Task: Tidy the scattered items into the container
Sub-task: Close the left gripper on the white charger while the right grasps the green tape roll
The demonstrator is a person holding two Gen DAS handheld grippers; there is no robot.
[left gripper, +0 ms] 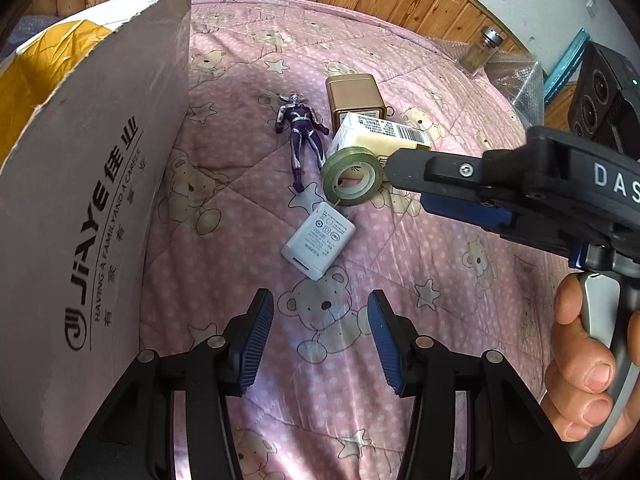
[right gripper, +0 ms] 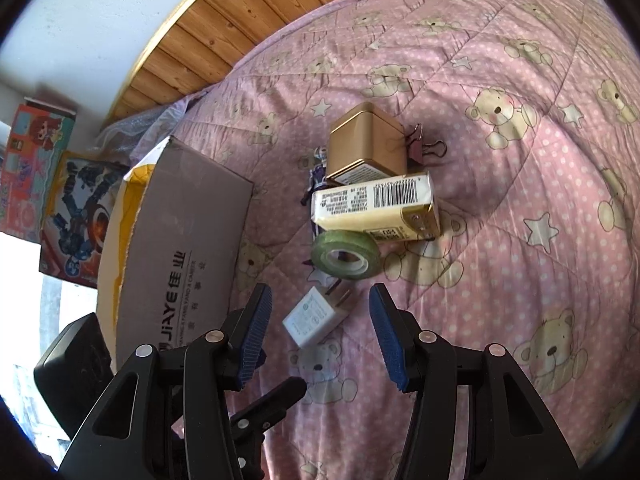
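While the scattered items lie grouped on the pink bear-print quilt of the bed, none is grasped. A white charger plug lies nearest both devices, prongs pointing toward a green tape roll. Just behind the roll rests a cream carton with a barcode, and behind that a gold tin, touching or nearly touching the carton. A purple toy figure lies left of the tin; a binder clip lies at its right.

Right hand-held gripper: jaws spread wide, released, poised above the charger plug without contact. In the left wrist view its tip appears just beside the tape roll; contact cannot be confirmed.

Left hand-held gripper: jaws likewise wide apart, empty, above bare quilt short of the plug.

Cardboard box, printed "JiAYE", stands at the left of the items with yellow lining visible inside. A glass shaker stands at the far bed edge.
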